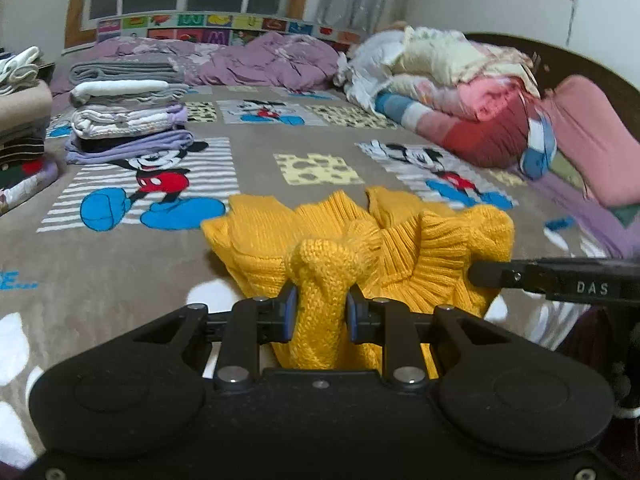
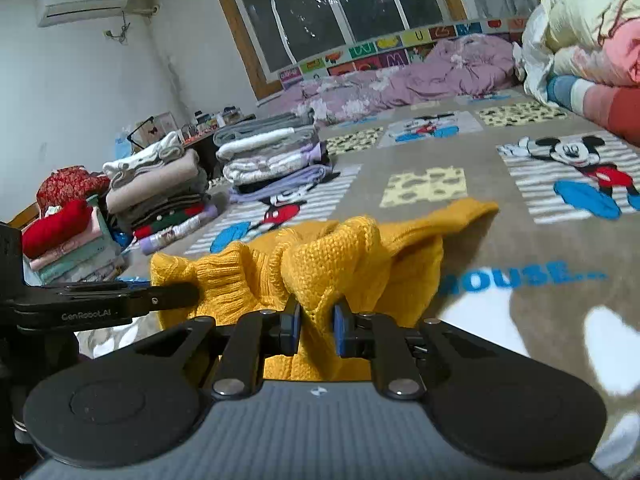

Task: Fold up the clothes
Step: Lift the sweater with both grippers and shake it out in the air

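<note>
A yellow knitted sweater (image 1: 360,236) lies bunched on the brown Mickey Mouse blanket (image 1: 248,152) at the near side of the bed. My left gripper (image 1: 321,308) is shut on a thick fold of it. My right gripper (image 2: 316,320) is shut on another fold of the same sweater (image 2: 336,256). The two grippers are close together: the right one's finger (image 1: 552,276) shows at the right of the left wrist view, and the left one's finger (image 2: 120,300) at the left of the right wrist view. The sweater's lower part is hidden under the grippers.
Stacks of folded clothes (image 1: 128,116) stand at the far left of the bed, with more stacks (image 2: 156,188) beside them. A heap of bedding and pillows (image 1: 460,92) fills the right side. A crumpled purple duvet (image 1: 272,60) lies along the window wall.
</note>
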Tool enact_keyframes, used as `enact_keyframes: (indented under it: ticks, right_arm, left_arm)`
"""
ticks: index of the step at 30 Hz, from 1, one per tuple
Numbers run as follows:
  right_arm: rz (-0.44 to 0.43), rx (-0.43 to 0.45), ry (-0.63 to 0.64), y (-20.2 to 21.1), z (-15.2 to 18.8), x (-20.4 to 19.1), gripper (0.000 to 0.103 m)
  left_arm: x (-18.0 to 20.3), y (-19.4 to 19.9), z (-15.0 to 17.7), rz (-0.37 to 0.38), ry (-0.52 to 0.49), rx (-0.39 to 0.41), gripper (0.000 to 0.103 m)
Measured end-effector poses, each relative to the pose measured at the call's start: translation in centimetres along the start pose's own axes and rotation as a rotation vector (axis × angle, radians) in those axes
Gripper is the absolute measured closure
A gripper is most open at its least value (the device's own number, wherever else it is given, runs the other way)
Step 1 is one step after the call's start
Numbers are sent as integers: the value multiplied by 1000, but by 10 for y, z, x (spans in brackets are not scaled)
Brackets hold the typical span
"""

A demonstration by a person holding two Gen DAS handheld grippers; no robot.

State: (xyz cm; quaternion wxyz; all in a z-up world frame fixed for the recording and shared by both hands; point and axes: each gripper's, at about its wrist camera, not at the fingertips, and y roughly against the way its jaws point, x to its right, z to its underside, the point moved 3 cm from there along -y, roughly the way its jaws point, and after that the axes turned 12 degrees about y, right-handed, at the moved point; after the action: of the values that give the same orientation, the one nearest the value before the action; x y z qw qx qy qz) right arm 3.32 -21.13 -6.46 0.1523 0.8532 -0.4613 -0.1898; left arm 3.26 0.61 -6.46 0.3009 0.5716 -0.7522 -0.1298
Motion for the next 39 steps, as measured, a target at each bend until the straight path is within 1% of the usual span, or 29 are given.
enact_keyframes:
  ticks: [2, 3, 4, 5, 6, 7, 8, 9, 10, 11, 15, 16, 20, 23, 28, 30, 32, 36, 39]
  right_arm:
    - [-2, -25, -13, 0, 6, 1, 85]
    - [-2, -38, -20, 0, 9, 2, 85]
    - [2, -54, -29, -1, 12, 2, 85]
    - [8, -69, -37, -2, 15, 3, 84]
    - [10, -80, -43, -2, 17, 3, 80]
    - [10, -83, -50, -1, 18, 4, 77]
    - [10, -84, -57, 1, 19, 4, 67]
    - [10, -85, -64, 2, 19, 5, 59]
    - [8, -77, -72, 5, 20, 6, 55]
    - [5, -67, -80, 8, 20, 7, 48]
    - [-11, -5, -132, 26, 17, 13, 36]
    - [-16, 17, -156, 30, 16, 17, 35]
    - [-35, 97, -248, 44, 9, 34, 28]
    - [-43, 128, -307, 44, 6, 48, 27]
    - [-41, 131, -397, 34, 8, 75, 25]
    - [-41, 128, -431, 29, 8, 87, 21]
    - [-47, 119, -455, 23, 9, 95, 19]
    - [-76, 83, -510, 0, 11, 115, 17]
    - [-100, 54, -542, -21, 12, 124, 16]
  left_arm:
    - [1, 0, 4, -5, -10, -21, 81]
    - [2, 0, 5, -7, -14, -30, 79]
    - [2, 0, 6, -10, -18, -38, 74]
    - [4, 1, 6, -12, -24, -42, 67]
    - [5, 2, 7, -14, -30, -45, 50]
    - [7, 4, 8, -13, -34, -45, 43]
    - [9, 6, 9, -7, -41, -50, 42]
    - [10, 7, 10, -6, -49, -54, 42]
    - [12, 10, 11, -7, -55, -55, 40]
    - [13, 13, 11, -4, -58, -52, 38]
    - [13, 27, 7, 8, -38, -36, 32]
    - [11, 29, 4, 12, -22, -31, 32]
    - [3, 36, -7, 30, 54, -12, 28]
    - [-8, 36, -17, 45, 141, -5, 26]
    - [-36, 25, -37, 93, 346, -23, 22]
    - [-48, 17, -43, 101, 423, -38, 20]
    - [-59, 6, -48, 102, 491, -62, 19]
    - [-81, -23, -48, 98, 592, -130, 19]
    - [-96, -43, -45, 105, 663, -166, 19]
